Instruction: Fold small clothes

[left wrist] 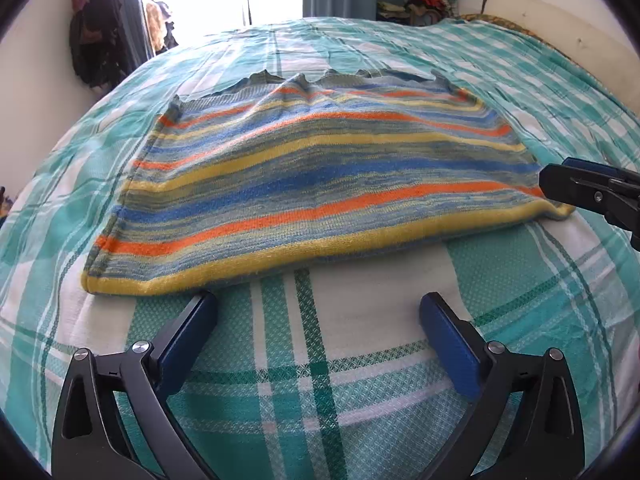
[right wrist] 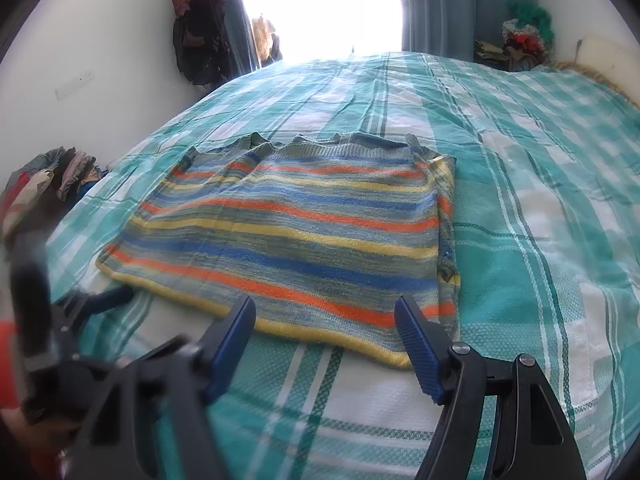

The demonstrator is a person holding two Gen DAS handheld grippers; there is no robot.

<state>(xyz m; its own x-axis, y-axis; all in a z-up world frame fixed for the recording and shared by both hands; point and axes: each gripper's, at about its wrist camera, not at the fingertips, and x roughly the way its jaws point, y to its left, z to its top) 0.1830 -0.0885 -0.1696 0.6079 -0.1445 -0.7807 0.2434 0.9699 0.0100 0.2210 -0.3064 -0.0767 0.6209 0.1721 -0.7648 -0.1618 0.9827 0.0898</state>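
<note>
Both the left tongs [left wrist: 318, 304] and right tongs [right wrist: 325, 310] hang released at the near hem of the striped sweater [left wrist: 320, 176]. On the soft bed [left wrist: 360, 380] they may pinch the bedcover along with it, or catch only one layer, skewing the fold.

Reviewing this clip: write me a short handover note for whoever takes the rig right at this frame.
Left tool: open, empty, just short of the striped sweater's near yellow hem.
Right tool: open, empty, over the hem near the sweater's right corner.
Sweater: lies on the checked bedspread, sides apparently already folded in, making a rough rectangle.
Done: apparently the side folds.
Left: probably grip the near hem with both tools, fold it toward the far ribbed edge, then smooth.
</note>
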